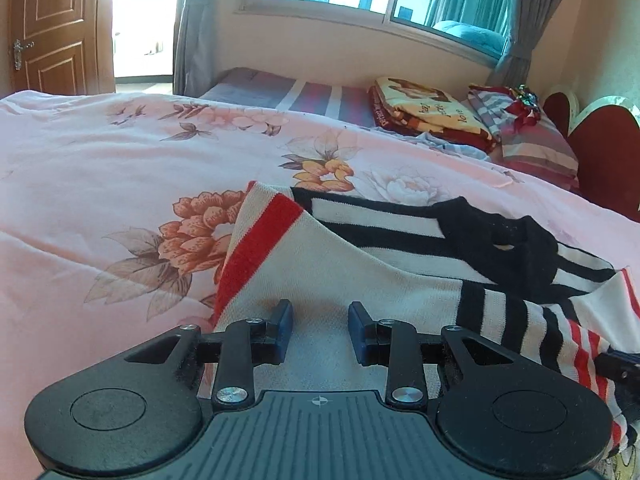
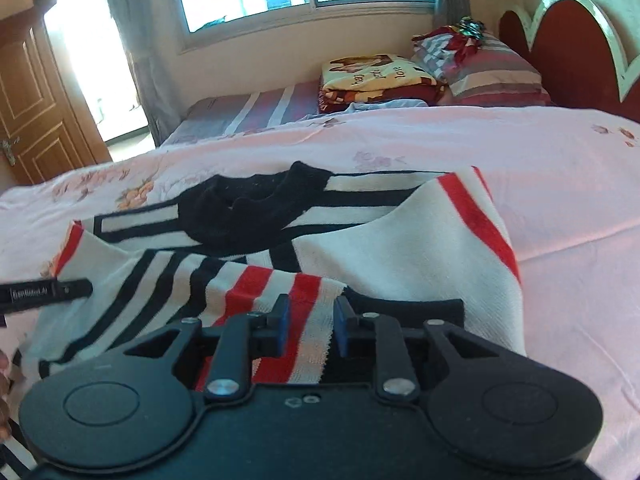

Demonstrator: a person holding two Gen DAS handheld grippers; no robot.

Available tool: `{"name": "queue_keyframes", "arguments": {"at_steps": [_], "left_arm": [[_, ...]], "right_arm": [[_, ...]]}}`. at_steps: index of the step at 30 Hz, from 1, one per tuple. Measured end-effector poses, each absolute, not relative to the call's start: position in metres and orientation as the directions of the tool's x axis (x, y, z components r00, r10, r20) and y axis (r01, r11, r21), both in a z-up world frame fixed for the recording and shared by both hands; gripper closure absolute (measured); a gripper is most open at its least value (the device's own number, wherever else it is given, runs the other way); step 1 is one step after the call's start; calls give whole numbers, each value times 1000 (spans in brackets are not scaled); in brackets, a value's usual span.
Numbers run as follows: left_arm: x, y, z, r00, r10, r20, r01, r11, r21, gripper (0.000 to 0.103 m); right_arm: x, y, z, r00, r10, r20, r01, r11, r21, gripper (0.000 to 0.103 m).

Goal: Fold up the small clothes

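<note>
Striped sweater on bed, both tools over it, neither gripping.

Sweater (image 1: pixel 360 264), white knit with black and red stripes and a black collar, lies partly folded on the pink floral bedspread (image 1: pixel 100 152). Left tool (image 1: pixel 320 330) hovers low over a white panel, fingers parted with cloth visible in the gap. Right tool (image 2: pixel 308 326) sits over the red-striped sleeve, gap narrower, nothing pinched. Folded blanket (image 2: pixel 372 76) and striped pillow (image 2: pixel 496 76) lie near the headboard (image 2: pixel 568 44).

The folded blanket (image 2: pixel 372 74) lying far back on the bed is showing the word "love" beside other lettering too blurred to read.
</note>
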State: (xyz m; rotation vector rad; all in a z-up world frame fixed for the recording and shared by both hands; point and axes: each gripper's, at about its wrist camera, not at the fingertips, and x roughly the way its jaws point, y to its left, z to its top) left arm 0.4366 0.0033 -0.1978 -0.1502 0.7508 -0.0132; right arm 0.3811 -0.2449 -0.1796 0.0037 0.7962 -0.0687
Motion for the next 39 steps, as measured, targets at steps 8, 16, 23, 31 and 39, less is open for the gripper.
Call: {"name": "queue_keyframes", "arguments": {"at_steps": [8,16,23,31,39], "left_arm": [[410,-5,-182,742,-72,-667,-7,993,-114,71],[362,-6,-181,730,-81,-678,10,994,-108,71],[304,-42,-162,711,-184,-678,121,983,-140,67],[260,-46,-196,711,-87,-698,78,996,-44,44],[220,-2,-197,707,17,-707,-50,998,-25,44]], "right_arm": [[369,-250,-168,725,-45,-687,59,998,-4,75],[333,-246,-162,718,-54,-694,35,999,-42,71],[278,-218,-158,699,55,-713,-63,998,15,70],[249,-220,-184,682,-22,-731,-106,986,-128,73],[206,-289,-179,697,-81,-712,-1,993,-115,73]]}}
